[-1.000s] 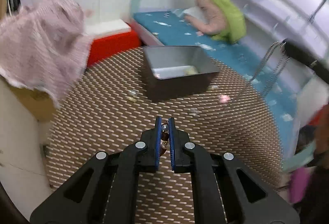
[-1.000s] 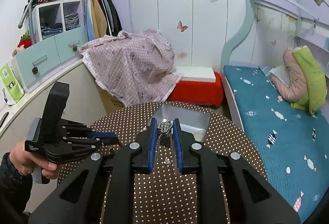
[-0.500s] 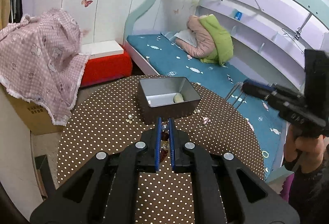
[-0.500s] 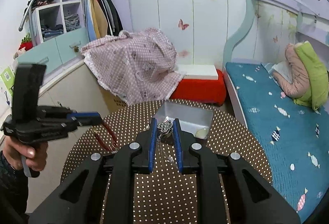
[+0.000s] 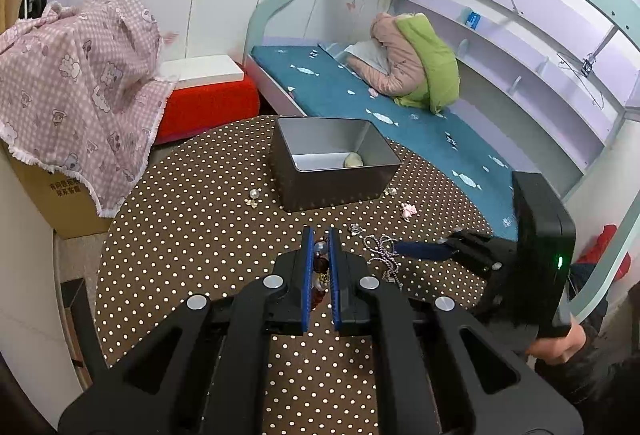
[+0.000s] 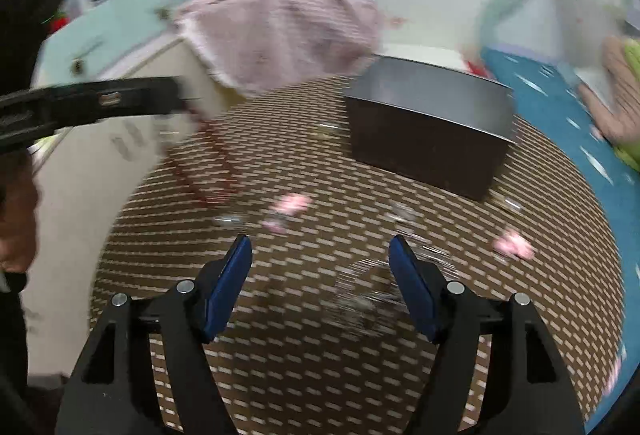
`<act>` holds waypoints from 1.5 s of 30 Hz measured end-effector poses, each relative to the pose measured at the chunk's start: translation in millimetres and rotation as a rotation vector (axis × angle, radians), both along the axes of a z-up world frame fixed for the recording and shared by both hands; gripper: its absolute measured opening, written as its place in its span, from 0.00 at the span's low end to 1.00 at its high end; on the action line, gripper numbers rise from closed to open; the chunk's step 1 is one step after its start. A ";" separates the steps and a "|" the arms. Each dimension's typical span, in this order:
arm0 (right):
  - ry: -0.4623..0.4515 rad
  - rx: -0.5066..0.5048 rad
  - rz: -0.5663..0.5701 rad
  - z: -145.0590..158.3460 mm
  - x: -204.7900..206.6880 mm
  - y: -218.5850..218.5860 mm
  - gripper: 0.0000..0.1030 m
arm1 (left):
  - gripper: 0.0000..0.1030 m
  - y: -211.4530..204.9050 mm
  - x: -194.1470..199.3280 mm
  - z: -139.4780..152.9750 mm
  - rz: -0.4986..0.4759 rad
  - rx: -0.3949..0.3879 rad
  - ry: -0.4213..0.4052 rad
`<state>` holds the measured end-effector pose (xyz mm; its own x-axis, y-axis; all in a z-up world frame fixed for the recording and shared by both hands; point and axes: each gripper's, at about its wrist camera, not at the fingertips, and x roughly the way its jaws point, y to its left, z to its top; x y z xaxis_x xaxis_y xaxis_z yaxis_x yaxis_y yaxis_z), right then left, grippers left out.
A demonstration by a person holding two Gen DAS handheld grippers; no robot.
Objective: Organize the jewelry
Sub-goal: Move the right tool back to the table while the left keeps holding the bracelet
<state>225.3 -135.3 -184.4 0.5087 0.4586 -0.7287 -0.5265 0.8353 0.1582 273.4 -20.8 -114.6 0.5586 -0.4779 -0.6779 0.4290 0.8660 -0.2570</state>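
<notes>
My left gripper point(image 5: 320, 245) is shut on a strand of red-brown beads point(image 5: 320, 267), held a little above the dotted round table point(image 5: 192, 235). In the blurred right wrist view the strand point(image 6: 208, 171) hangs from it in a loop. My right gripper point(image 6: 320, 247) is low over the table and its jaws are opening, with nothing pressed between the pads. A silver chain point(image 5: 382, 251) lies loose on the table just under its fingers point(image 5: 416, 249). The open metal tin point(image 5: 336, 163) stands at the far side with a cream piece point(image 5: 353, 160) inside.
Small pieces lie scattered around the tin: a pearl earring point(image 5: 253, 195), a pink charm point(image 5: 409, 210) and a small silver piece point(image 5: 355, 229). A pink cloth point(image 5: 80, 83) covers a box at the left, and a bed point(image 5: 360, 95) runs behind the table.
My right gripper dropped toward the table and opened, letting go of the silver chain, which now lies on the table. My left gripper kept its hold on the beads.
</notes>
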 end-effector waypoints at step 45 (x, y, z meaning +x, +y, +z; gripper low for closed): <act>0.129 0.231 0.068 -7.6 5.0 -41.7 0.05 | 0.07 34.4 -4.4 -44.3 0.081 -0.013 0.105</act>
<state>230.2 -177.0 -192.1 0.3806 0.6500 -0.6578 -0.5433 0.7327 0.4097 269.0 13.6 -158.9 0.5217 -0.4433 -0.7290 0.3282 0.8929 -0.3081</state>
